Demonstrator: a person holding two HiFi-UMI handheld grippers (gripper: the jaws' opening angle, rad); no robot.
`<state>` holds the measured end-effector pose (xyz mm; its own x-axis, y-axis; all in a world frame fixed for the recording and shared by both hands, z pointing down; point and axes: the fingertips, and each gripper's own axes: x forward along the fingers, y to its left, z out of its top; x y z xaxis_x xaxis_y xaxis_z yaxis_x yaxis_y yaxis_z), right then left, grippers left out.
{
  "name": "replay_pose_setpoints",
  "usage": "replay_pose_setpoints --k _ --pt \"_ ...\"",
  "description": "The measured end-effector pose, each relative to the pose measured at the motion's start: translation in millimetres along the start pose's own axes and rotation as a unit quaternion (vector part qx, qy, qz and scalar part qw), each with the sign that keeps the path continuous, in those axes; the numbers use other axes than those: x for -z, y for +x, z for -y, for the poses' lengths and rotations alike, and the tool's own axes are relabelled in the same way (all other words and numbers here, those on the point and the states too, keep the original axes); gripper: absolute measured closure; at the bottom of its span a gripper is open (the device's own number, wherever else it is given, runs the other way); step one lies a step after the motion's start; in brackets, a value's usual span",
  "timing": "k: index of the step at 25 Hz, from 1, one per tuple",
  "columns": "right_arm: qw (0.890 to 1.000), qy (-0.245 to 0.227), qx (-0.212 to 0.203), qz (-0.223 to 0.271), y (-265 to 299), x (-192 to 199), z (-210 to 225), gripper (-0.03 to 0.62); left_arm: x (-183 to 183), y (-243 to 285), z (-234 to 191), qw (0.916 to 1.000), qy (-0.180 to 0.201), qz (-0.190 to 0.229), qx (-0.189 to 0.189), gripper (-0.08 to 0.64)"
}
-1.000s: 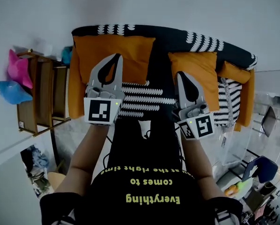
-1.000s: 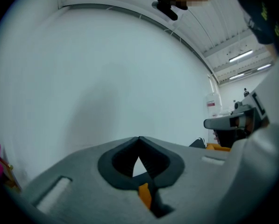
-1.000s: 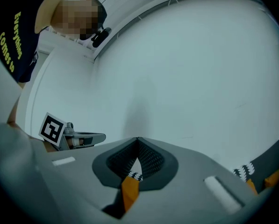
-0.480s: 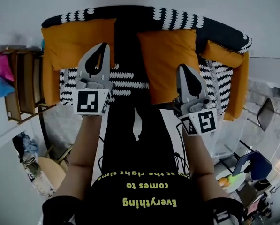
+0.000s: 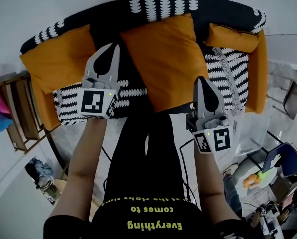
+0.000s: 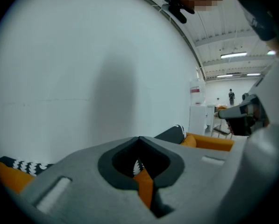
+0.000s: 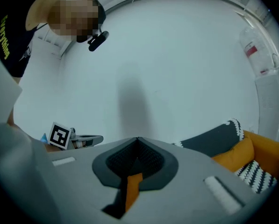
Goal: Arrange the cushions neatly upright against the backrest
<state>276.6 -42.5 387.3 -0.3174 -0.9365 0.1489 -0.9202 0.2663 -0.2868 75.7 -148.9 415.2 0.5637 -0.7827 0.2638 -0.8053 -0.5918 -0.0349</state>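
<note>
Both grippers clenched, nothing in either. The left gripper has its jaw tips pressed together in its own view, and only a sliver of orange fabric shows through the gap behind them. The right gripper is the same: tips meet, orange behind the gap, no grip on it. From the head view, three orange cushions are on the sofa. The left cushion sits at the left end with its top edge at the backrest. The middle cushion is the biggest, rotated a bit, top at the backrest and lower corner reaching the front of the striped seat. The small cushion is at the right end, between the backrest and the orange armrest. I can't tell from this steep angle how upright any of them stand. The left gripper hangs over the dark strip between the left and middle cushions; contact can't be told. The right gripper is just beside the middle cushion's lower right corner, at the seat's front edge. The wooden shelf stands left of the sofa. The right gripper view shows the left gripper's marker cube against the white wall.
</note>
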Motion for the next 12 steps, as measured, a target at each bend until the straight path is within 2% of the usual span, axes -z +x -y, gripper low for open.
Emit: replay_pose_setpoints --k 4,7,9,11,12 --pt "0.997 0.022 0.074 -0.027 -19 61 56 0.576 51 57 24 0.9983 0.014 -0.030 0.049 0.561" --pt "0.991 0.004 0.110 -0.071 -33 117 76 0.566 91 98 42 0.9948 0.028 -0.050 0.084 0.561" --pt "0.986 0.001 0.127 -0.106 -40 160 85 0.546 118 123 52 0.9909 0.056 -0.066 0.103 0.560" --pt "0.980 0.010 0.144 -0.139 -47 203 97 0.483 145 148 60 0.9851 0.087 -0.092 0.116 0.507" --pt "0.976 0.016 0.152 -0.153 -51 222 103 0.460 160 159 65 0.9805 0.108 -0.108 0.123 0.502"
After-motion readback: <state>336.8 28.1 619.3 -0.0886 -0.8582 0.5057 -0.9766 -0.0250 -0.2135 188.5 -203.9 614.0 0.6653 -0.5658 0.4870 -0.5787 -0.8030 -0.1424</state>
